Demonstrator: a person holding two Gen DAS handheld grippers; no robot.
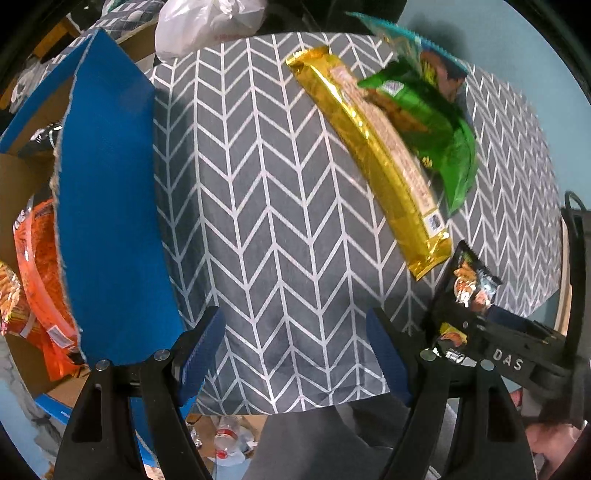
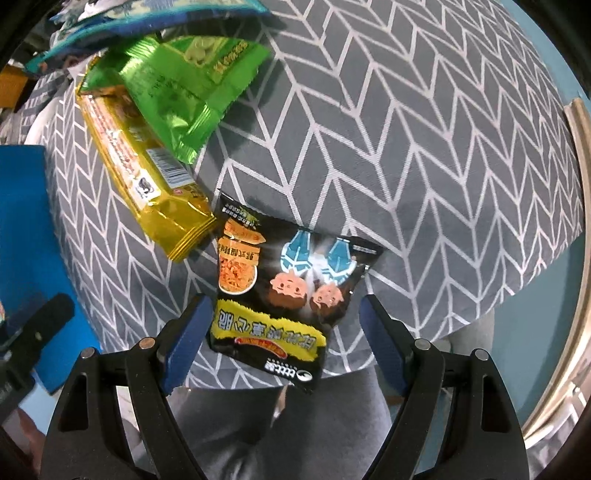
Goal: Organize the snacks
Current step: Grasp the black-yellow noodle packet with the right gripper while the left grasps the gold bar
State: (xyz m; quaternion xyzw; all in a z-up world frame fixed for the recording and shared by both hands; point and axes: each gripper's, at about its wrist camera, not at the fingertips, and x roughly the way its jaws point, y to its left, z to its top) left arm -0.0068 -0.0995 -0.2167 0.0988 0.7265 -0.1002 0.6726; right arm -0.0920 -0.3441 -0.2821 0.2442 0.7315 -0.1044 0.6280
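A black snack packet (image 2: 284,291) lies at the near edge of the table, partly over the edge. My right gripper (image 2: 282,328) stands open around its lower half, pads apart from it on both sides. In the left wrist view the same black packet (image 1: 467,291) shows at the right with the right gripper (image 1: 517,354) beside it. My left gripper (image 1: 297,354) hangs open over bare cloth, nothing between its fingers. A long gold packet (image 1: 373,158) (image 2: 136,173) lies slantwise, a green bag (image 1: 428,122) (image 2: 184,96) leans on it, and a teal bag (image 1: 417,48) (image 2: 147,22) is behind.
A blue cardboard box flap (image 1: 110,206) stands up at the table's left; inside the box lie an orange packet (image 1: 40,280) and another snack bag. A white plastic bag (image 1: 207,26) sits at the far edge. Grey chevron tablecloth (image 1: 277,203) covers the table; a person's grey-clad legs show below.
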